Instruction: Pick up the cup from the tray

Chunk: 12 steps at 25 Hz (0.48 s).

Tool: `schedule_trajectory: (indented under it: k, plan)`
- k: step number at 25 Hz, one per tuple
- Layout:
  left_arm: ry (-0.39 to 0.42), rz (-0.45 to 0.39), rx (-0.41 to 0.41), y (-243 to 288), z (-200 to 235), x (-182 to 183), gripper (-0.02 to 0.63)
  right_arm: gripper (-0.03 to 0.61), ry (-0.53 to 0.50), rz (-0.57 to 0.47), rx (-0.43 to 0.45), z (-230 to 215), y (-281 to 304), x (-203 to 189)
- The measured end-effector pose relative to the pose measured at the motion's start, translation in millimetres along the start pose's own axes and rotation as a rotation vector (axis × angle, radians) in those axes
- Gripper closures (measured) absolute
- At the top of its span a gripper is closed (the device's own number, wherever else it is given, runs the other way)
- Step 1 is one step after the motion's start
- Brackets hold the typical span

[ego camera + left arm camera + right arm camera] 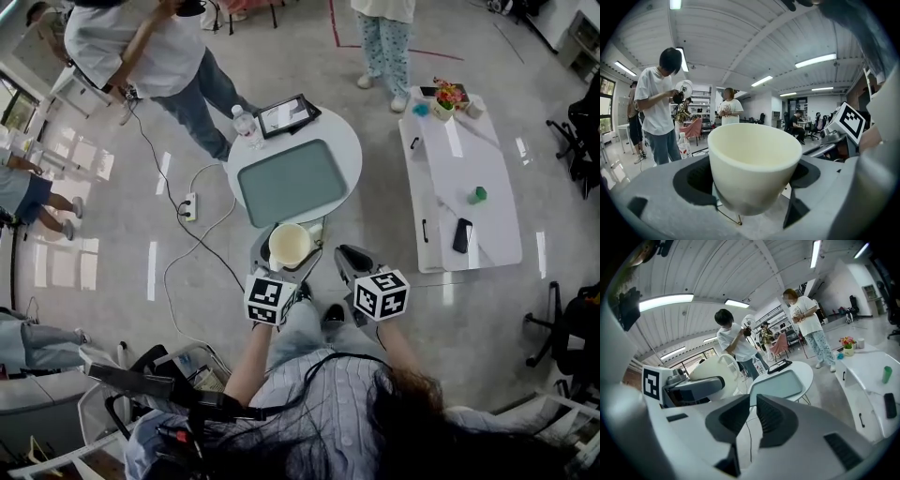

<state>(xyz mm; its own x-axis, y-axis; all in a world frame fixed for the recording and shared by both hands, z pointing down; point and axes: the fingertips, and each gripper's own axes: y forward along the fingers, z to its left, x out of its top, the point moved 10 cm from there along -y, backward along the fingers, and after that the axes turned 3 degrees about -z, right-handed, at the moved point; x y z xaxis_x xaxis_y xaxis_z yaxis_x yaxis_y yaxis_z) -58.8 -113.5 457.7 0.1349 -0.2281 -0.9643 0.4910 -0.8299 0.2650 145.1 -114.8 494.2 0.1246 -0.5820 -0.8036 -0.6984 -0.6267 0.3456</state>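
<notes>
The main risk is a slip. The cup (752, 161) narrows toward its base and its wall looks smooth, so a loosened squeeze or a sudden tilt of the left gripper (289, 261) could probably let it slide out of the clamp. In the head view it hangs off the tray (292, 181), past the tray's near edge and beyond the rim of the round counter (342, 131). A drop from there would likely land on the floor rather than back on the tray. The right gripper (349, 258) sits close beside the cup on the side away from the tray's left corner. A careless swing of either hand could knock the two together.

In the left gripper view the cup stands upright between the dark fingers (696, 180), which are clamped on the lower part of its wall, one on each side. The rim rises clear above them and the base shows just below. The tray itself lies bare on the counter.

The right gripper's fingers (776, 420) are drawn nearly together with only a thin slit between them, and nothing is held there.
</notes>
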Motion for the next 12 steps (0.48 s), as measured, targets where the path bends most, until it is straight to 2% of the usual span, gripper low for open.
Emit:
schedule_trajectory:
  k: [12]
  plan:
    - [0.013,0.001,-0.023,-43,-8,-7,0.15,0.518,0.029,0.0,-0.027,31,-20,-33]
